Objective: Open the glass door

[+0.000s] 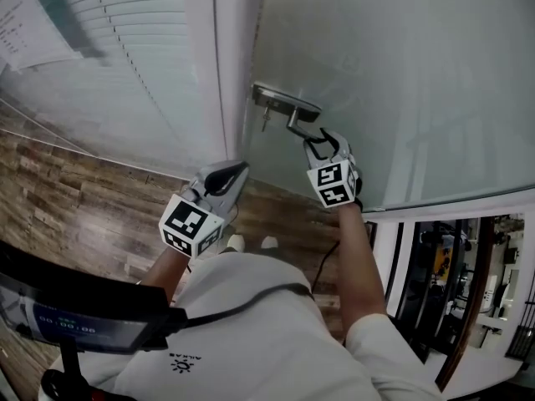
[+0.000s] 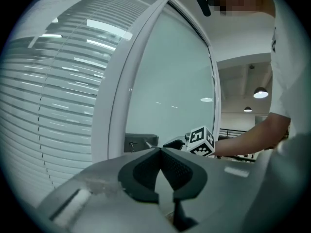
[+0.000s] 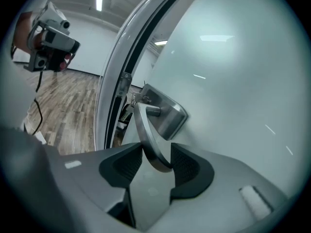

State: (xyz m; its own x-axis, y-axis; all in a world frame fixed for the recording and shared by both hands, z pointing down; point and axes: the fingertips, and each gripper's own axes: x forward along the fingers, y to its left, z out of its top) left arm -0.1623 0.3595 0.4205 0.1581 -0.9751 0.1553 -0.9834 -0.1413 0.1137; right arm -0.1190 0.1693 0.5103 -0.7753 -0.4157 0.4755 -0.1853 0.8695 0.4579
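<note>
1. The glass door (image 1: pixel 401 73) fills the head view from 12 to 3 o'clock. Its lower edge slants across at 3 o'clock.
2. Its lever handle (image 1: pixel 303 125) sits just above the centre of the head view, on a metal plate (image 1: pixel 280 100) near the door's latch edge. The lever's long axis runs from the plate toward 4 o'clock, with the free end pointing at the person.
3. In the right gripper view the lever (image 3: pixel 146 135) curves from its hub at 12 o'clock down to 6 o'clock.
4. The right gripper (image 3: pixel 156 152) has its jaws standing wide, not clamped. The lever lies slantwise in the gap, close against the left-hand pad (image 3: pixel 130 163), with its end by the other pad.
5. The left gripper (image 2: pixel 160 150) is clenched tip to tip on nothing. It hangs at 7 o'clock of the handle in the head view (image 1: pixel 236 172), apart from the door.
6. The white door frame (image 3: pixel 112 81) rises at 10 o'clock of the lever in the right gripper view. A dark strip shows between the frame and the door's edge.
7. A slatted blind (image 1: pixel 125 57) lies beyond the frame, from 9 to 11 o'clock in the head view.
8. Wood floor (image 1: pixel 75 199) spreads at 9 o'clock, bare up to the person's shoes (image 1: pixel 251 242).
9. A room with equipment (image 1: pixel 451 266) shows under the door's lower edge at 4 o'clock.
</note>
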